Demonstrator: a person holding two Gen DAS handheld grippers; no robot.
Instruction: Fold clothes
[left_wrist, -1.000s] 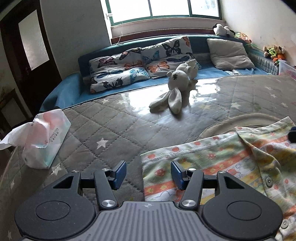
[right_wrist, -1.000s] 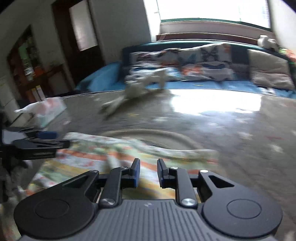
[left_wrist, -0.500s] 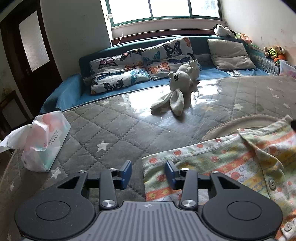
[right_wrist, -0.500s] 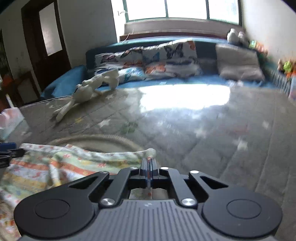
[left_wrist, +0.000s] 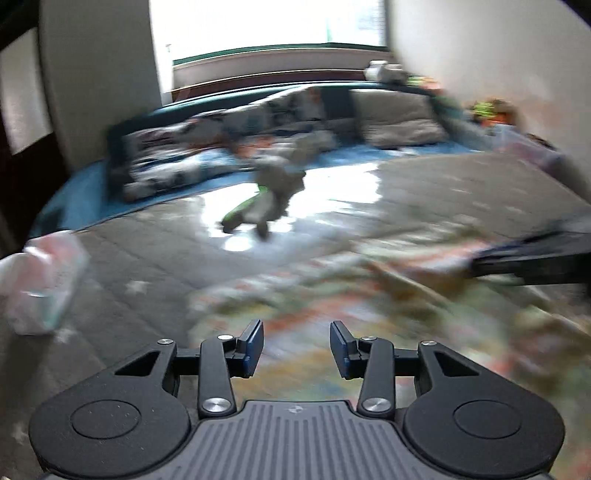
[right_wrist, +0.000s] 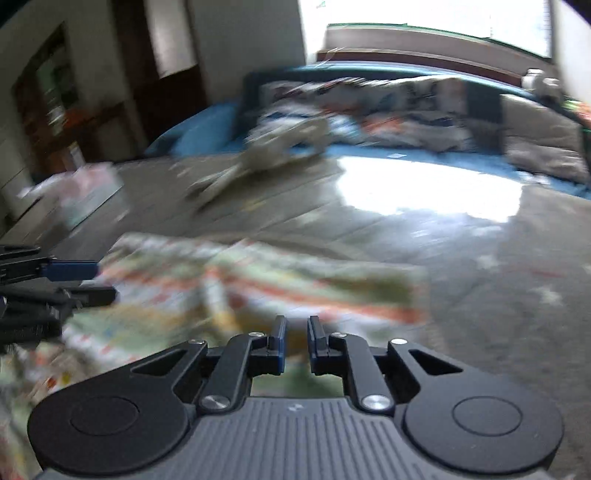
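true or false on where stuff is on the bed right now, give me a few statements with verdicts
1. The patterned garment lies spread on the grey quilt. True.
2. The left gripper is clamped shut on the garment. False: its jaws stand apart, nothing pinched between them.
3. The tissue pack sits on top of the garment. False: it lies on the quilt, off to the garment's left.
4. A plush toy lies farther up the bed, beyond the garment. True.
5. The right gripper has a narrower gap than the left. True; its jaws are opening.

A home bedroom — quilted star-print bed, patterned pillows, a window behind.
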